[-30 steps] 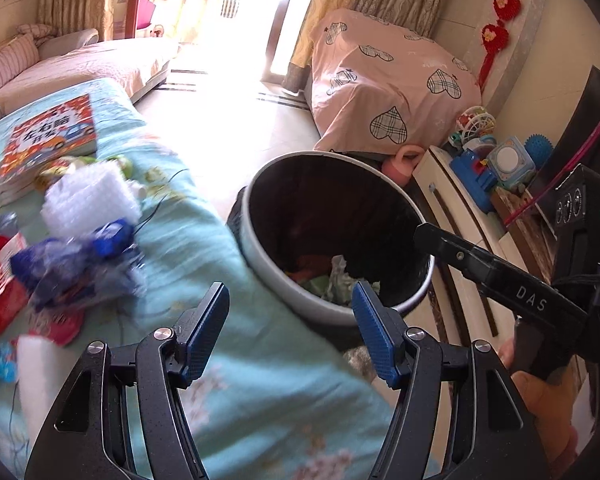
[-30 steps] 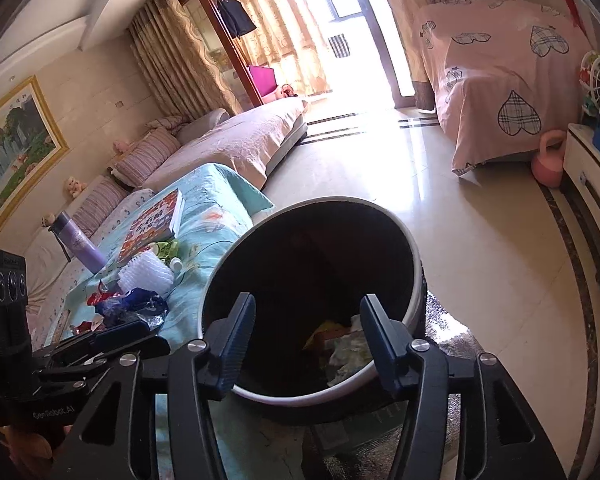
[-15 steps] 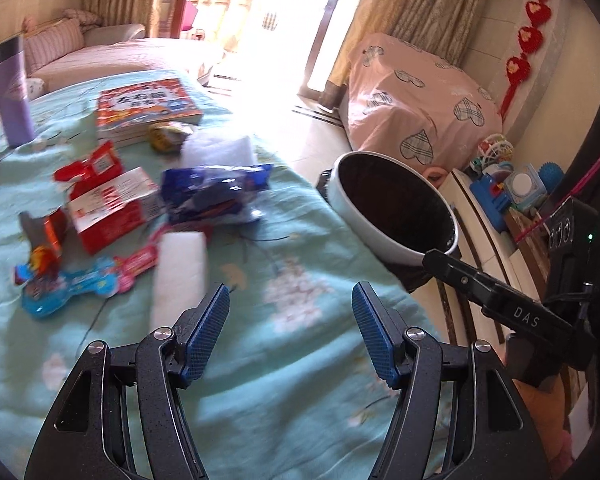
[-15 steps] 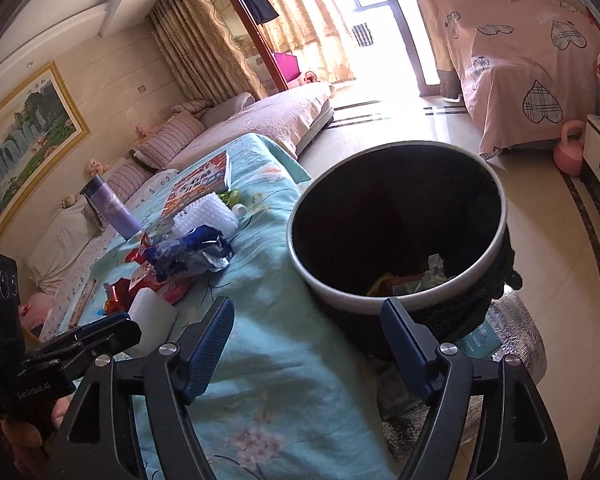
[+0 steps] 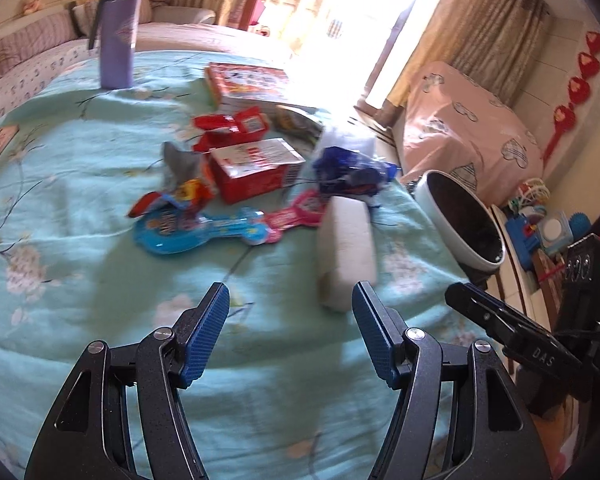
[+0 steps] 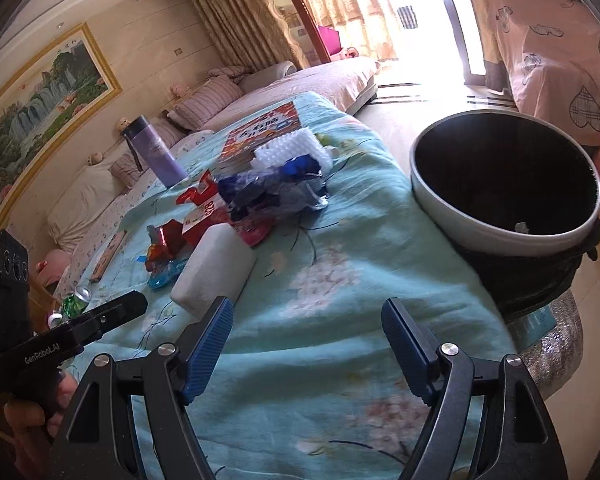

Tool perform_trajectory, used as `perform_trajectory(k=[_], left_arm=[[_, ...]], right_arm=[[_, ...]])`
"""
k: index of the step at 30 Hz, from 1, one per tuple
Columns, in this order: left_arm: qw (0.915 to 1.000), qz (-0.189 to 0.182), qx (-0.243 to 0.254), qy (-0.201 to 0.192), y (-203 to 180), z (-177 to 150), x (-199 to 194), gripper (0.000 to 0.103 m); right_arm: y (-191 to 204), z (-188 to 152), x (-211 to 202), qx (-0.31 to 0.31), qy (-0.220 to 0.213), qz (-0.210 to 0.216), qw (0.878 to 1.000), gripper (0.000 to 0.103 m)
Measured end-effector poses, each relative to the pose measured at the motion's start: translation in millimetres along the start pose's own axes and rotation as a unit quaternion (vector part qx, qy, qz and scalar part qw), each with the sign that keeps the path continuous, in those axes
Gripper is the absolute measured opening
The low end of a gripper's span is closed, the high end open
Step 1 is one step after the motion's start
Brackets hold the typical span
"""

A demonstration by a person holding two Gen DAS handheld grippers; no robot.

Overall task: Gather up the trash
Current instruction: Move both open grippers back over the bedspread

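The left gripper (image 5: 290, 332) has black, speckled arms shaped like open triangles. Its fingers (image 5: 204, 334) wear blue pads with tiny bumps. Round silver screws shine at the joints. The right gripper (image 6: 306, 350) looks the same, with blue ridged pads. Each has a black handle with white letters, "DAS" on one and "GenRobot.AI" on the other.
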State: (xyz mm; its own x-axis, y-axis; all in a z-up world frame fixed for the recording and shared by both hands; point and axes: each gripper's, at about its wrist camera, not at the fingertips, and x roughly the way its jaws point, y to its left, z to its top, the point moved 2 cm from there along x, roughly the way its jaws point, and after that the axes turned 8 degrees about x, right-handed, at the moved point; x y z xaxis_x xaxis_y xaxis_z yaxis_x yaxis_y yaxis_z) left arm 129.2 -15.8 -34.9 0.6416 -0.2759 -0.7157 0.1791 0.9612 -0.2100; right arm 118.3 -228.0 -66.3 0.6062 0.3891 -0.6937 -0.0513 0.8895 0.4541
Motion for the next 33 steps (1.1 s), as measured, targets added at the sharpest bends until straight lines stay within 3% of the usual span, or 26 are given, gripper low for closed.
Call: perform_trajectory(k=[7, 13, 23, 28, 30, 31, 33], left_arm=[[0.9996, 0.023, -0.018, 0.002, 35, -5, -5, 0.065], [0.9987, 0.049, 0.001, 0.008, 51, -1, 1, 0.065], [0.9958, 0.076, 0.049, 0.011, 68, 28, 26, 0.065], [0.9957, 0.079, 0.045, 0.020, 76, 40, 45, 0.065], [0.9957, 0.077, 0.046, 0.020, 76, 43, 51, 0.056], [0.9961, 0.073, 0.046, 0.021, 76, 44, 53, 0.043], [0.9965, 0.068, 0.043, 0.023, 77, 45, 57, 0.028]], right_arm=[[34, -12, 16, -0.025, 0.019, 0.011, 0.999, 0.078], [59, -14, 29, -0.040, 0.032, 0.023, 0.998, 0.078], [80, -8, 56, -0.049, 0.047, 0.028, 0.997, 0.078], [83, -2, 69, -0.053, 0.052, 0.022, 0.997, 0.078], [84, -1, 74, -0.052, 0.054, 0.020, 0.997, 0.076], [83, -1, 76, -0.051, 0.056, 0.019, 0.997, 0.074], [80, 0, 77, -0.049, 0.053, 0.014, 0.997, 0.043]])
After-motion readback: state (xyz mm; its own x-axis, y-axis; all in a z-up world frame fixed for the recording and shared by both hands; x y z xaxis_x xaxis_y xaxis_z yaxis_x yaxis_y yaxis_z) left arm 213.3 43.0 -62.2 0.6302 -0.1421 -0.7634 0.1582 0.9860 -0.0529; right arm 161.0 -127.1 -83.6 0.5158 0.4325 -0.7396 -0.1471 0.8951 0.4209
